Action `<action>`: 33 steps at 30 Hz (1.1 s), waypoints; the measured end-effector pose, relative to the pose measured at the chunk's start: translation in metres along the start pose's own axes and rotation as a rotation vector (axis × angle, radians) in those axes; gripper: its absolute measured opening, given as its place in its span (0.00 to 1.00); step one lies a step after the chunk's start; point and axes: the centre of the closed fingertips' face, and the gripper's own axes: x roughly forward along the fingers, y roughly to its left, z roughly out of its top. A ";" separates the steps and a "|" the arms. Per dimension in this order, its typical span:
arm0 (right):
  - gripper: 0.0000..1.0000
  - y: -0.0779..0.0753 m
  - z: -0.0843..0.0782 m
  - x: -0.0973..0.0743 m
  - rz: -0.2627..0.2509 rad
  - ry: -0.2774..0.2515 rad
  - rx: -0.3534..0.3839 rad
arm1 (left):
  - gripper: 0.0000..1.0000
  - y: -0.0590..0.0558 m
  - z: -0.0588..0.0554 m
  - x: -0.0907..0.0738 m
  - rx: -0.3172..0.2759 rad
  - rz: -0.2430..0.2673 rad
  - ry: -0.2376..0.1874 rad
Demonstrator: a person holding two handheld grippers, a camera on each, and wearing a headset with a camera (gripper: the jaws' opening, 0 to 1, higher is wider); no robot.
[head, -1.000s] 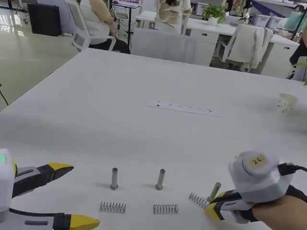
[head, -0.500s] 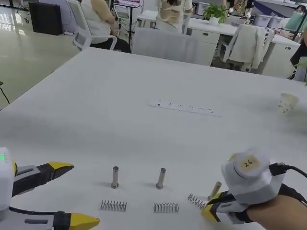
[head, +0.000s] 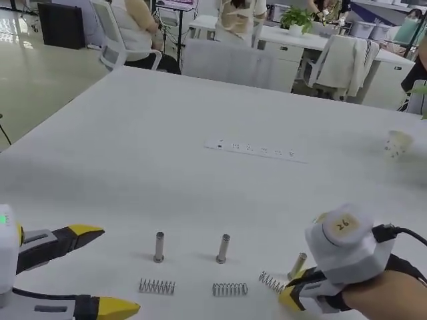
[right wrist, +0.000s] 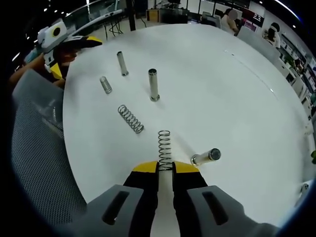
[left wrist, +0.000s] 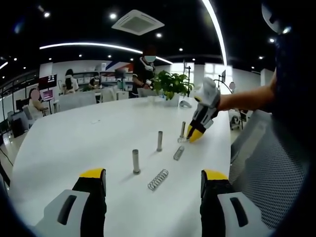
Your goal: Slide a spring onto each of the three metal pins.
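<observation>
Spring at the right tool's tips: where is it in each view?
Head view: spring at bottom right, by the right tool.
Left gripper view: spring right of centre, by that tool's yellow tip.
Right gripper view: spring at centre, rising from the tips.
Shared landmark: the pin beside it.
</observation>
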 end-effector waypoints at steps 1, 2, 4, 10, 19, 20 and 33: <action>0.08 0.000 0.000 -0.001 -0.001 0.001 -0.004 | 0.74 -0.001 0.000 0.000 0.001 -0.002 0.000; 0.08 0.001 0.000 -0.002 -0.002 0.001 -0.007 | 0.74 -0.001 0.001 0.000 0.003 -0.004 0.000; 0.08 0.002 0.001 -0.005 -0.003 0.000 -0.012 | 0.74 -0.002 0.002 0.000 0.005 -0.007 -0.001; 0.08 0.008 0.004 -0.014 0.000 -0.005 -0.027 | 0.72 -0.005 0.003 -0.001 0.009 -0.018 0.001; 0.08 0.019 0.009 -0.024 0.038 -0.014 -0.051 | 0.67 -0.016 0.007 0.005 0.030 -0.058 0.008; 0.08 0.021 0.010 -0.024 0.045 -0.015 -0.052 | 0.67 -0.017 0.007 0.006 0.032 -0.063 0.009; 0.08 0.041 0.026 -0.034 0.104 -0.028 -0.129 | 0.60 -0.039 0.016 0.020 0.058 -0.151 0.008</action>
